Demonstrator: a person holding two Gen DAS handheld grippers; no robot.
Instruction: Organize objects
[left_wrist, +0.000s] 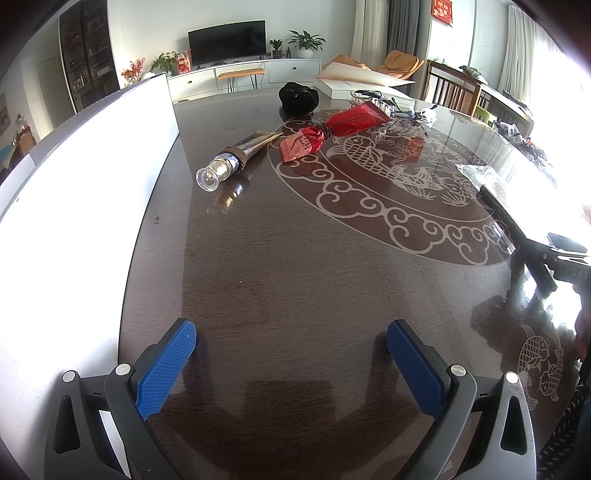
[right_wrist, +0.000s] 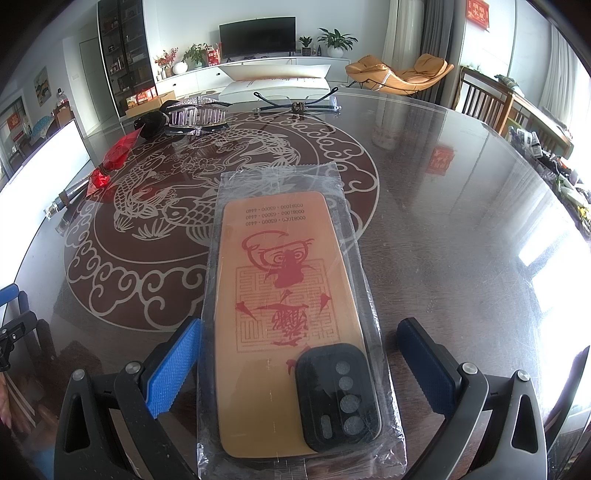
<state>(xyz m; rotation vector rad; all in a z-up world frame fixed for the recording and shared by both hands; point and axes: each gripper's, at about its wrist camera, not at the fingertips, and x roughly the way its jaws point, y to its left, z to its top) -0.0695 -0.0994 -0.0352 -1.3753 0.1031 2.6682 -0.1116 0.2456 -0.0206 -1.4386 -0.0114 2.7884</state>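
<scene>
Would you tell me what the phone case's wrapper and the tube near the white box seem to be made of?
Wrapper: thin clear plastic film, judging by its glossy creases. Tube: probably soft metallic-finish plastic or foil, with a clear cap.

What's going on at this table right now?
A person is tidying a glass-topped table with two handheld grippers. The right gripper is open around a bagged phone case, not yet clamped. The left gripper hangs open and empty; a silver tube and red packet lie ahead.
</scene>
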